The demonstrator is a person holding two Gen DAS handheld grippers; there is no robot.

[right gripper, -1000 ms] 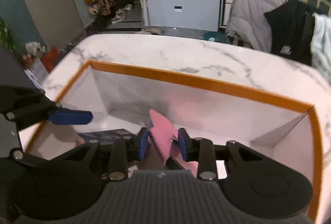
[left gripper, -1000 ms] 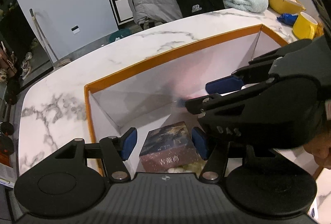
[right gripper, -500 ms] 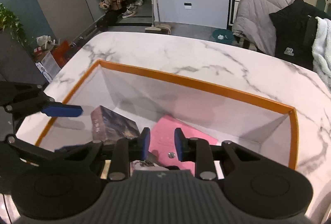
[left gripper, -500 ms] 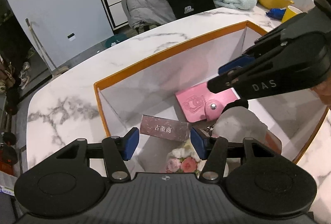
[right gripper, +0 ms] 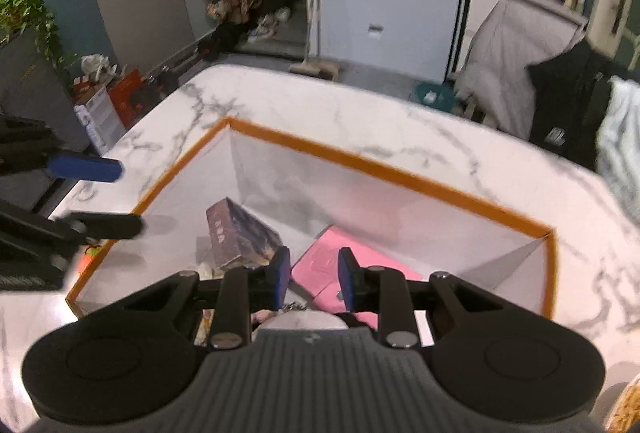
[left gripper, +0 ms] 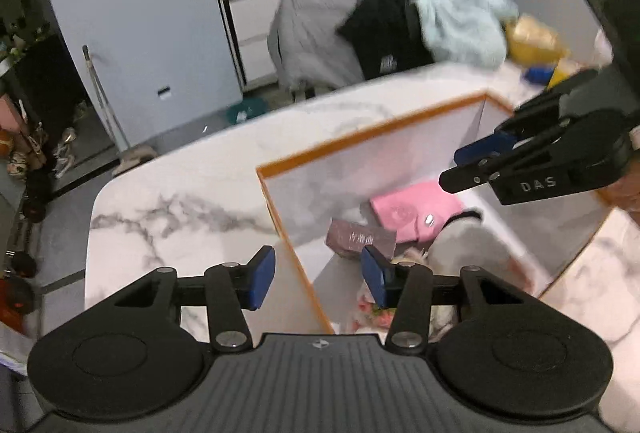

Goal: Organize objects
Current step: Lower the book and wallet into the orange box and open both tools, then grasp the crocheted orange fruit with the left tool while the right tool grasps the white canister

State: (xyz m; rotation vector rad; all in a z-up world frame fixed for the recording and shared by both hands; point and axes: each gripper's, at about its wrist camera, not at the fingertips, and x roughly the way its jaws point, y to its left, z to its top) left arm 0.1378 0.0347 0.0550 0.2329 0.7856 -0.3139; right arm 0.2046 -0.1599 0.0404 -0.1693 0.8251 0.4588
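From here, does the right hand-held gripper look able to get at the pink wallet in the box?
Probably yes: the right hand-held gripper is open above the box, and the pink wallet lies mostly uncovered on top.

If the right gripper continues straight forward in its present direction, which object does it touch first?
Probably the pink wallet lying in the orange-rimmed box: it shows directly between the right gripper fingertips. Depth is unclear, so this is a judgement.

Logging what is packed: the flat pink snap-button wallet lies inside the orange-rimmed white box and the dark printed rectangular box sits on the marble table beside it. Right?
Not quite. The dark printed rectangular box also lies inside the orange-rimmed white box, next to the flat pink snap-button wallet, as the right wrist view shows.
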